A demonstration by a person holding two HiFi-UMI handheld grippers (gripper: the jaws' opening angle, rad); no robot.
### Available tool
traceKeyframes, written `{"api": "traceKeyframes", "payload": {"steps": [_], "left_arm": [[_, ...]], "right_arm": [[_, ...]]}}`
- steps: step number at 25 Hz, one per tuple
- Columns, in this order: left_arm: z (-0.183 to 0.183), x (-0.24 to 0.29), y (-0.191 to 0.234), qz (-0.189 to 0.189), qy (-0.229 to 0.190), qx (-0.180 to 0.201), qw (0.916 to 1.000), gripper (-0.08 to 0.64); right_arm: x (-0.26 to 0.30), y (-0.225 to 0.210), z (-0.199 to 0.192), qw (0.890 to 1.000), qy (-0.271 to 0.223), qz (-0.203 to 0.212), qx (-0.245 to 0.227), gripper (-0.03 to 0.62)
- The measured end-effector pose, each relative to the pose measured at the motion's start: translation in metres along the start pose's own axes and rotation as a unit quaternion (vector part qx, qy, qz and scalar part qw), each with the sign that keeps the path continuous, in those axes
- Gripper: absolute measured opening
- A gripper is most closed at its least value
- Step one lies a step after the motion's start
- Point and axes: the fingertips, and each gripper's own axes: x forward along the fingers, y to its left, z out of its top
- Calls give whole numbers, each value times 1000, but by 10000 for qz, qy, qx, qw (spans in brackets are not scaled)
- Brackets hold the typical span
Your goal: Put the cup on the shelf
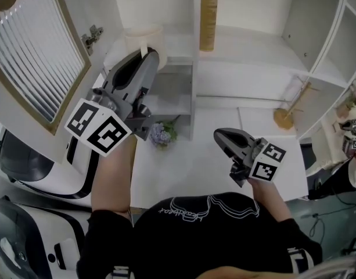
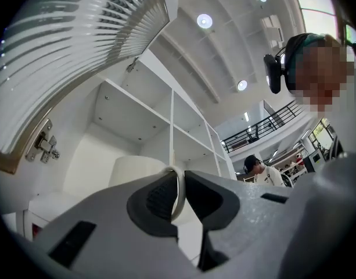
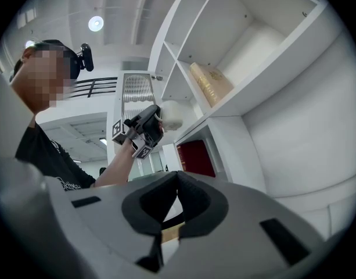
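**A:** Cream cup (image 1: 144,42): where is it, and who has it?

**B:** It's up at the open front of the shelf (image 1: 247,45), on its left side, carried by the left gripper (image 1: 150,56). The jaws pinch the handle (image 2: 178,189) between them, so the thin loop is clamped and the body hangs beyond the tips.

**A:** And the other one?

**B:** The right gripper (image 1: 220,136) hangs low over the table (image 1: 183,173), well apart from the cup, with its jaws pressed together on nothing.

**A:** Which step is this, then?

**B:** I'd say the carry is nearly over and the placing is at hand. Whether the base already touches a board, I cannot tell from any view.

**A:** How does the cup stand?

**B:** It looks upright, or close to it, with its long axis running up and down. The handle points back toward the gripper and the body toward the shelf. The mouth isn't clearly shown.

**A:** And what does the next move need?

**B:** Probably easing it further in over the board, keeping it level, then lowering it until the base sits flat. Only then should the jaws part and back straight off the handle, without dragging it along.
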Motion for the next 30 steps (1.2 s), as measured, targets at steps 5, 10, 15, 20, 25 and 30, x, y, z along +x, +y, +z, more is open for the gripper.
{"api": "traceKeyframes", "payload": {"steps": [5, 10, 15, 20, 25, 30], "left_arm": [[1, 18, 12, -36, -60, -4, 10000, 40], [-9, 34, 24, -74, 5, -18, 10000, 40], [-21, 44, 38, -34, 81, -88, 9999, 40], [-31, 49, 46, -23, 164, -164, 9997, 40], [-41, 56, 51, -38, 267, -207, 9994, 40], [-47, 61, 61, 109, 374, -373, 9985, 38]], "right_arm": [[-7, -12, -1, 9999, 15, -145, 43, 6], [-11, -22, 0, 9996, -4, -268, 70, 6], [-15, -33, -3, 9992, 20, -374, 132, 6], [-16, -42, -10, 9988, 66, -445, 215, 6], [-16, -48, -14, 9986, 88, -435, 295, 6], [-19, -53, -15, 9984, 115, -479, 280, 6]]}}
